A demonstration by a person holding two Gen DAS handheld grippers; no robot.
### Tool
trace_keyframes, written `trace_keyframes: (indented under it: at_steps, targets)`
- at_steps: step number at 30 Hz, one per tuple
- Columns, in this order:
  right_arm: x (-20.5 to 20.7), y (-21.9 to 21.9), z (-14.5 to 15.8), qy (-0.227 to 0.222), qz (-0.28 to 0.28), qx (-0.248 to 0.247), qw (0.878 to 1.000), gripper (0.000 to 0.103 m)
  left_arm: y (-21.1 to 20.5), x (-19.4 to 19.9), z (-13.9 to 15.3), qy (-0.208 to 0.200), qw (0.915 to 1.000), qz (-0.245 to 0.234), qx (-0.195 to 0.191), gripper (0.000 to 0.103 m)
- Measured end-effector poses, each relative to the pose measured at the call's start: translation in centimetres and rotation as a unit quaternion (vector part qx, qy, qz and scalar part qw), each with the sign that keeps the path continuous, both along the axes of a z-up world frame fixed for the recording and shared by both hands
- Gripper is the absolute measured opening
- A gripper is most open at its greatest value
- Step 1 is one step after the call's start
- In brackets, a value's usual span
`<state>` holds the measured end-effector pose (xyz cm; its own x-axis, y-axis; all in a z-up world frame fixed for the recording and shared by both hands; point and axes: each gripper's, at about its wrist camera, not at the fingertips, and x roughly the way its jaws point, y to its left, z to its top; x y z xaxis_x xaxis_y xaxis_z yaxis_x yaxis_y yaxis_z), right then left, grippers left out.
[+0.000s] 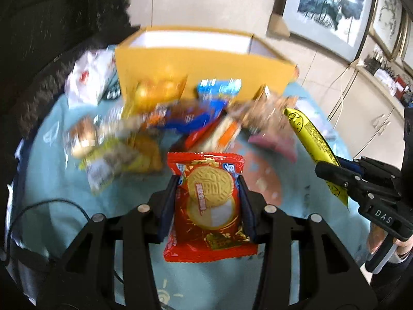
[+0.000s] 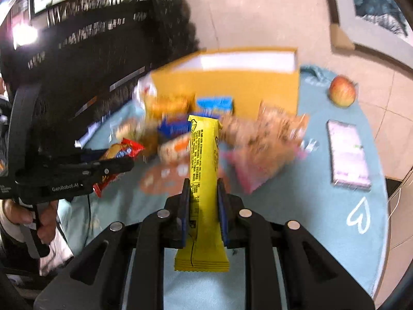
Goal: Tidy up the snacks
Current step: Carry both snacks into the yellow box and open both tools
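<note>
My left gripper (image 1: 209, 180) is shut on a red biscuit packet (image 1: 210, 206) and holds it above the table; the packet also shows in the right wrist view (image 2: 124, 152). My right gripper (image 2: 204, 183) is shut on a long yellow snack bar (image 2: 204, 170), which also shows in the left wrist view (image 1: 312, 139). An open yellow cardboard box (image 1: 201, 67) stands at the back of the table, also in the right wrist view (image 2: 227, 82). A blurred pile of snack packets (image 1: 180, 118) lies in front of the box.
The round table has a light blue cloth (image 2: 309, 222). An apple (image 2: 342, 91) and a phone (image 2: 347, 155) lie at the right. A white bag (image 1: 87, 77) sits left of the box. A cable (image 1: 51, 206) runs over the near left of the cloth.
</note>
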<state>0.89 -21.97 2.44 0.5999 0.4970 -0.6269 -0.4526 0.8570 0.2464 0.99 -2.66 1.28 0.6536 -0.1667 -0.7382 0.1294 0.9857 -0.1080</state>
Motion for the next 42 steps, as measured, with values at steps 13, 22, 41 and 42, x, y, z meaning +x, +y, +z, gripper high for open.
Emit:
trace_keyframes:
  at_steps: [13, 22, 41, 42]
  targets:
    - [5.8, -0.9, 6.7, -0.099, -0.073, 0.038, 0.992, 0.019, -1.5, 8.0, 9.7, -0.101, 0.9940, 0.041, 0.009, 0.045]
    - [14.7, 1.9, 7.2, -0.113, -0.095, 0.012, 0.989, 0.019, -2.9, 18.2, 9.9, -0.096, 0.9940, 0.052, -0.005, 0.045]
    - [15.4, -0.8, 4.4, -0.089, -0.145, 0.000, 0.986, 0.063, 1.0, 20.1, 5.5, -0.050, 0.9903, 0.129, -0.002, 0.092]
    - [14.8, -0.9, 4.4, -0.088, -0.145, -0.001, 0.986, 0.063, 0.9, 19.4, 5.6, -0.051, 0.9907, 0.127, 0.000, 0.092]
